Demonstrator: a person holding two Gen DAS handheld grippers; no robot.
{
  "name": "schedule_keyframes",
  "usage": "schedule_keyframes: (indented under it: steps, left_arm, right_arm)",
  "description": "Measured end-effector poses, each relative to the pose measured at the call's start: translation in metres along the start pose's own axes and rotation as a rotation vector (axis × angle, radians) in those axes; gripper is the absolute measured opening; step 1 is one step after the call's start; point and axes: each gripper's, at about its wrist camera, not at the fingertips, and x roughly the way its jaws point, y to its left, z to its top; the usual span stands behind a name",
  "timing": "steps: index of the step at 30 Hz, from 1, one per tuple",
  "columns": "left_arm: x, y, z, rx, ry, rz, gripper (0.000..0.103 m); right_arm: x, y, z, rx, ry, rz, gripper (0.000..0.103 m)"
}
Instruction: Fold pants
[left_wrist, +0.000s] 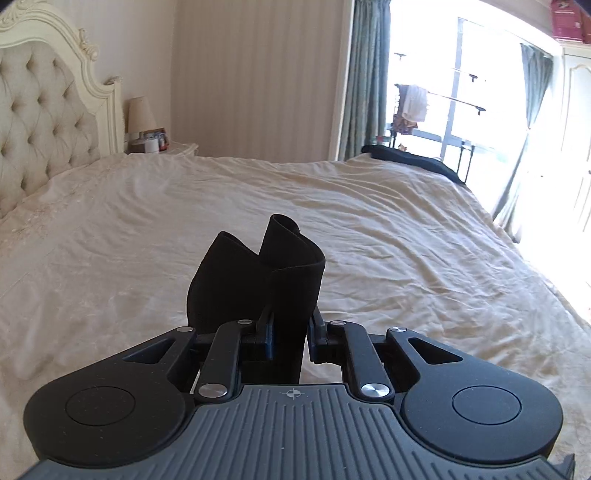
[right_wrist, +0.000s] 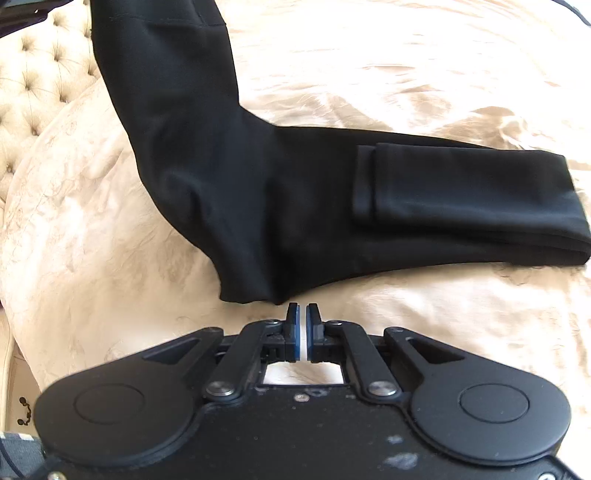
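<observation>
The black pants (right_wrist: 295, 192) lie partly on the cream bed sheet (right_wrist: 406, 314). One end is folded over at the right, the other end rises off the bed toward the upper left. My left gripper (left_wrist: 290, 328) is shut on a bunched end of the pants (left_wrist: 280, 269), which stands up between its fingers above the bed. My right gripper (right_wrist: 303, 314) is shut with nothing in it, a thin gap between its blue pads (right_wrist: 293, 314). It sits just below the near edge of the pants, not touching them.
A tufted cream headboard (left_wrist: 40, 122) stands at the left with a lamp (left_wrist: 140, 114) on a bedside table. A dark garment (left_wrist: 413, 158) lies at the bed's far right corner. Curtains (left_wrist: 365, 81) and a bright window are behind. The bed sheet (left_wrist: 406, 229) is wrinkled.
</observation>
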Motion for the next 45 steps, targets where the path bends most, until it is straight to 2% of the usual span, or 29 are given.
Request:
schedule_keyframes:
  steps: [3, 5, 6, 10, 12, 14, 19, 21, 24, 26, 28, 31, 34, 35, 37, 41, 44, 45]
  left_arm:
    - [0.027, -0.058, -0.012, 0.019, 0.034, -0.076, 0.015]
    - [0.057, -0.099, -0.03, 0.031, 0.095, -0.132, 0.015]
    - [0.072, -0.115, -0.04, 0.041, 0.133, -0.149, 0.015]
    - [0.138, -0.17, -0.087, 0.077, 0.39, -0.226, 0.018]
    - [0.149, -0.18, -0.102, 0.086, 0.449, -0.234, 0.018]
    - [0.144, -0.184, -0.105, 0.106, 0.439, -0.236, 0.019]
    - [0.123, -0.183, -0.088, 0.133, 0.399, -0.313, 0.037]
    - [0.121, -0.185, -0.083, 0.144, 0.405, -0.329, 0.039]
    - [0.113, -0.174, -0.078, 0.111, 0.391, -0.355, 0.04]
    - [0.109, -0.168, -0.077, 0.104, 0.385, -0.353, 0.045]
    - [0.107, -0.161, -0.075, 0.082, 0.383, -0.361, 0.046]
    - [0.103, -0.141, -0.072, 0.011, 0.384, -0.326, 0.046]
    - [0.104, -0.115, -0.075, -0.056, 0.413, -0.263, 0.046]
    - [0.104, -0.104, -0.077, -0.075, 0.431, -0.226, 0.046]
    - [0.105, -0.083, -0.082, -0.111, 0.463, -0.167, 0.046]
    - [0.099, -0.037, -0.089, -0.199, 0.509, -0.054, 0.046]
    - [0.091, -0.012, -0.095, -0.248, 0.519, 0.007, 0.046]
    - [0.09, -0.006, -0.097, -0.261, 0.523, 0.022, 0.046]
  right_arm:
    - [-0.021, -0.04, -0.006, 0.038, -0.017, -0.025, 0.005]
    - [-0.031, -0.058, -0.012, 0.074, -0.019, -0.057, 0.005]
    - [-0.035, -0.071, -0.014, 0.092, -0.019, -0.07, 0.005]
    - [-0.049, -0.124, -0.024, 0.18, -0.003, -0.138, 0.006]
    - [-0.056, -0.146, -0.03, 0.234, 0.005, -0.162, 0.007]
    - [-0.064, -0.163, -0.032, 0.267, 0.004, -0.182, 0.009]
    - [-0.077, -0.197, -0.024, 0.308, -0.03, -0.225, 0.009]
    - [-0.079, -0.207, -0.011, 0.305, -0.06, -0.244, 0.01]
    - [-0.078, -0.216, 0.015, 0.283, -0.115, -0.265, 0.011]
    - [-0.077, -0.219, 0.033, 0.262, -0.148, -0.267, 0.013]
    - [-0.076, -0.219, 0.051, 0.242, -0.171, -0.259, 0.014]
    - [-0.076, -0.216, 0.074, 0.224, -0.196, -0.205, 0.018]
    - [-0.063, -0.213, 0.091, 0.208, -0.186, -0.123, 0.042]
    - [-0.056, -0.209, 0.097, 0.198, -0.169, -0.093, 0.045]
    - [-0.038, -0.202, 0.106, 0.167, -0.125, -0.064, 0.045]
    - [0.002, -0.194, 0.112, 0.11, -0.027, -0.085, 0.047]
    - [0.018, -0.194, 0.111, 0.098, 0.011, -0.046, 0.047]
    - [0.02, -0.193, 0.111, 0.092, 0.017, -0.041, 0.044]
